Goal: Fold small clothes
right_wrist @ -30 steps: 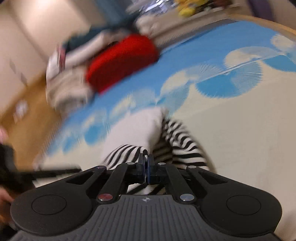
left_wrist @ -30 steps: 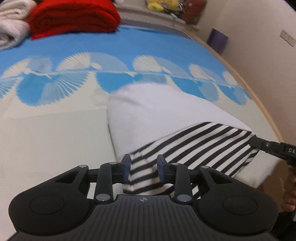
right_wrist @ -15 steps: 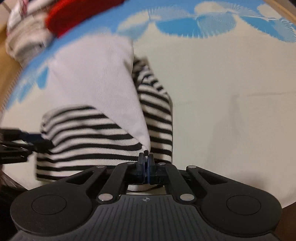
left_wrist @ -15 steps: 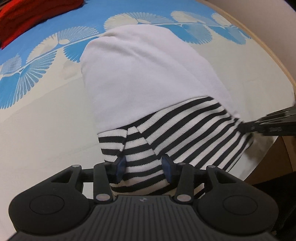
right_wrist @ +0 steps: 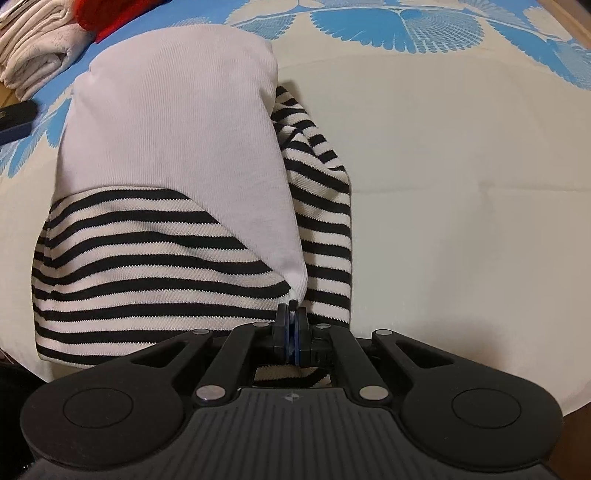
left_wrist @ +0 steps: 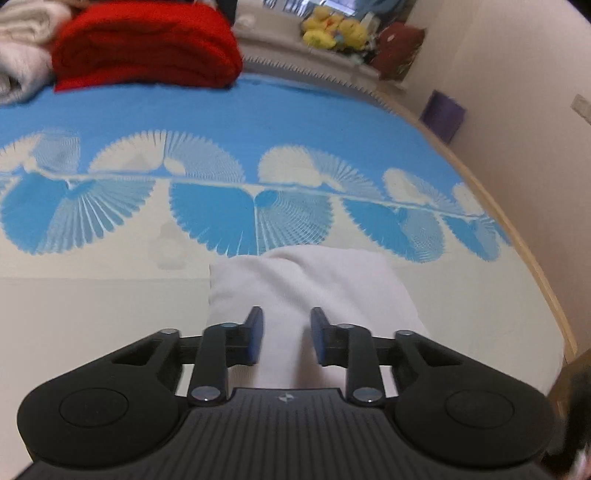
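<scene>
The left gripper point(left_wrist: 286, 341) has left the striped hem, jaws closing over white cloth. The right gripper point(right_wrist: 291, 330) pinches the garment point(right_wrist: 166, 155) at 6 o'clock on the bed point(right_wrist: 461, 184); tugging risks unfolding.

The bed point(left_wrist: 110, 314) has a cream and blue cover with a row of fan patterns across it. A folded red blanket point(left_wrist: 147, 44) sits at the far end, touching a stack of pale folded laundry point(left_wrist: 22, 48) beside it. Behind that, yellow plush toys point(left_wrist: 332, 29) on a ledge, and a purple box point(left_wrist: 443, 114) by the wall.
</scene>
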{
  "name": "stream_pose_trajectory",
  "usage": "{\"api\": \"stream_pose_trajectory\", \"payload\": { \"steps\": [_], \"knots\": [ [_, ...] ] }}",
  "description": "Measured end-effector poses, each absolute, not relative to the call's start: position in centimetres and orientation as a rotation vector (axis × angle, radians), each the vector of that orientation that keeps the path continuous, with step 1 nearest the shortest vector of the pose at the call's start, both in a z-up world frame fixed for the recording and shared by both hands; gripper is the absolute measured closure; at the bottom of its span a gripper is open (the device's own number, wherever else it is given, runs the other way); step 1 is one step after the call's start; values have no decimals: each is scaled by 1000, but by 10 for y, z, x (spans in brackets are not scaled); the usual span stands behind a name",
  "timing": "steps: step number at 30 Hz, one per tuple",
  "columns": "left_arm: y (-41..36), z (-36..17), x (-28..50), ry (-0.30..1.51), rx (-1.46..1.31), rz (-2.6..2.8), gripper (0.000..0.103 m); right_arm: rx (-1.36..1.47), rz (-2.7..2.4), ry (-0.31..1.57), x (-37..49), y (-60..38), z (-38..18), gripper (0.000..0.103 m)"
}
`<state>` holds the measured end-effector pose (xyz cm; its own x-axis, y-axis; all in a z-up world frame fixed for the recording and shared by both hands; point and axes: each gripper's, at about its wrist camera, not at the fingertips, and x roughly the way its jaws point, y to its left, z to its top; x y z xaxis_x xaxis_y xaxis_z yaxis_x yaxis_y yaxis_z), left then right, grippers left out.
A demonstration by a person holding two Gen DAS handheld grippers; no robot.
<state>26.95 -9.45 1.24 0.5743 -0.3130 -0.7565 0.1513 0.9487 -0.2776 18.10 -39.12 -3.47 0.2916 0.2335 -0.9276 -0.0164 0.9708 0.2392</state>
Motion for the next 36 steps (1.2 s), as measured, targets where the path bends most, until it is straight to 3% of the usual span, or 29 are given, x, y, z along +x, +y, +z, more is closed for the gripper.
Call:
{"api": "stream_pose_trajectory", "payload": {
  "steps": [6, 8, 14, 17, 19, 21, 23, 25, 30, 36],
  "knots": [
    [-82, -56, 322, 1078, -175, -119, 75, 233, 162, 1264, 178, -398, -35, 102],
    [-75, -47, 326, 1056, -217, -99, 71, 243, 169, 1261, 179, -397, -34, 102],
    [-53, 0, 293, 935, -325, -148, 72, 246, 186, 1258, 182, -399, -28, 100],
    [-60, 15, 266, 906, -254, -303, 72, 333, 145, 1130, 179, -419, -5, 85],
    [-67, 17, 255, 908, -190, -406, 70, 442, 128, 995, 177, -434, 13, 65],
    [-76, 1, 251, 969, -102, -505, 69, 523, 92, 881, 180, -443, 24, 59],
    [-87, -30, 254, 1058, 48, -475, 62, 564, 80, 816, 191, -442, 27, 59],
    [-88, -42, 257, 1066, 113, -449, 55, 593, 89, 795, 206, -435, 23, 51],
    [-55, -11, 263, 1009, -123, -444, 56, 713, 24, 811, 248, -428, -3, 37],
    [-55, -4, 264, 1021, -52, -451, 56, 855, -1, 847, 282, -418, -34, 37]
  ]
}}
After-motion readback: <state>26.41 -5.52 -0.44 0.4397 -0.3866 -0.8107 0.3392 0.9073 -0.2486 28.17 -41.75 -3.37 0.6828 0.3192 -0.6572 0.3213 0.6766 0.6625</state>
